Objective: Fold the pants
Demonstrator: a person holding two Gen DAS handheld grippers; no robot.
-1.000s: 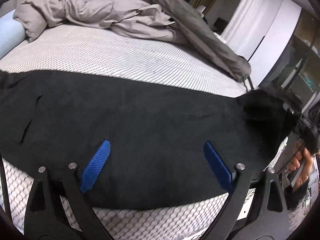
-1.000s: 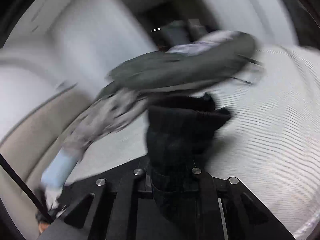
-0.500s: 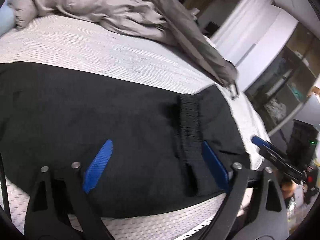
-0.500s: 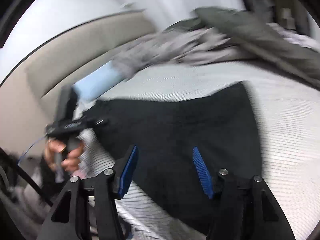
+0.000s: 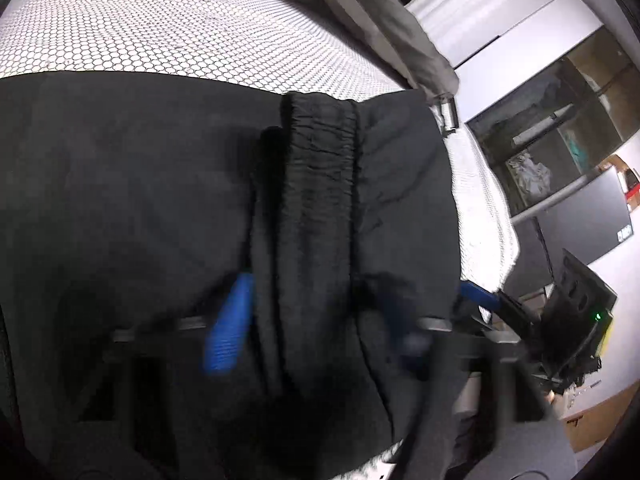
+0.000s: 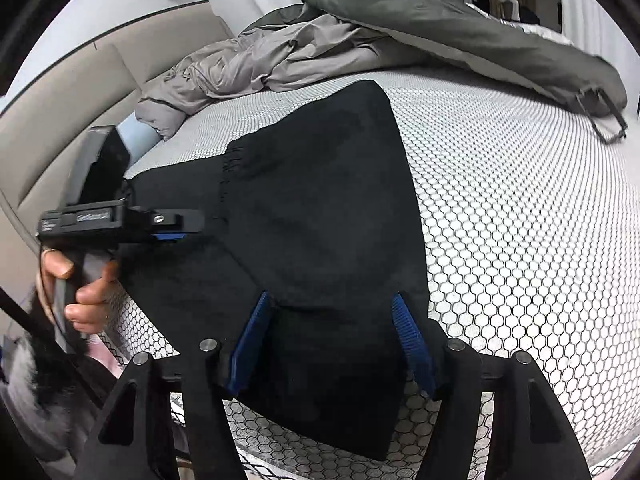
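Note:
Black pants (image 5: 140, 200) lie folded across the white honeycomb mattress (image 5: 160, 32), their gathered elastic end (image 5: 320, 152) laid on top near the bed's edge. My left gripper (image 5: 316, 320) is low over that edge and blurred, and its jaws are closing with the doubled fabric band between the blue pads (image 5: 228, 320). I see no firm pinch. In the right wrist view the left gripper (image 6: 172, 234) sits at the pants' (image 6: 320, 200) near-left edge, held by a hand (image 6: 76, 292). My right gripper (image 6: 332, 344) hovers over the pants' near corner, jaws opening, gripping nothing. Its blue tip (image 5: 478, 300) shows beyond the fold.
A rumpled grey duvet (image 6: 280, 60) and a darker cover (image 6: 480, 28) are heaped along the far side of the bed. A pale blue pillow (image 6: 136, 136) lies by the beige headboard (image 6: 80, 92). Past the bed edge stand a shelf unit (image 5: 552, 140) and a dark monitor (image 5: 588, 220).
The right gripper, shut on the pants' end a second ago, laid it over the rest and opened. The left gripper dropped toward the fold and its wide jaws narrowed around the band.

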